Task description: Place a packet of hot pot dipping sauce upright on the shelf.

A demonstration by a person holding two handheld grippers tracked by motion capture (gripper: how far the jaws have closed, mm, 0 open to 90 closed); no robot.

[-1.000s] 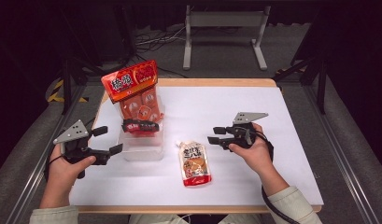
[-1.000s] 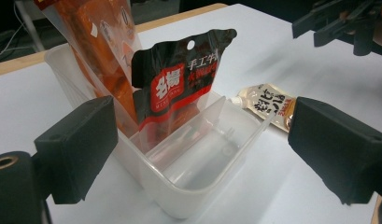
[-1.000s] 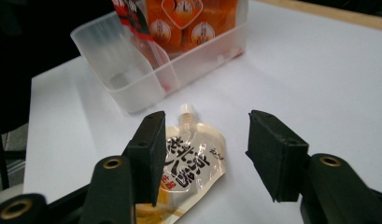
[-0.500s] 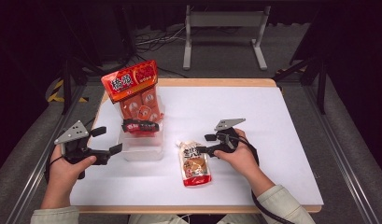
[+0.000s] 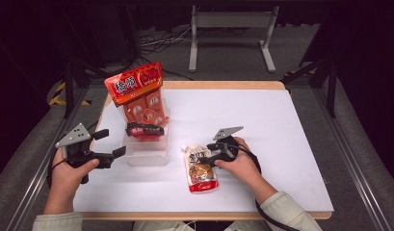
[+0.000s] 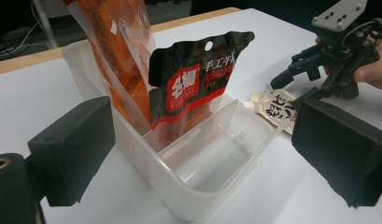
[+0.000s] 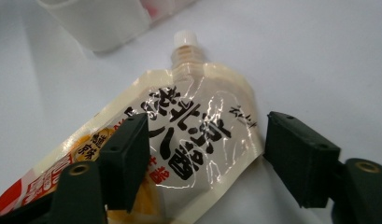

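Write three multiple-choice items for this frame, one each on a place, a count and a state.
1. Where does the spouted pouch lie?
A. Flat on the white table top, beside the clear bin
B. Inside the clear bin
C. On the floor

2. How many packets stand in the clear bin?
A. None
B. Two
C. Four

3. How do the right gripper jaws stand?
A. Clamped on the pouch's cap
B. Shut on nothing
C. Open over the pouch

Answers:
1 A, the high view shows it flat on the white top, right of the bin.
2 B, a tall orange packet and a black-and-red packet.
3 C, the jaws have just been opening, with the pouch between them and a gap at the right jaw.
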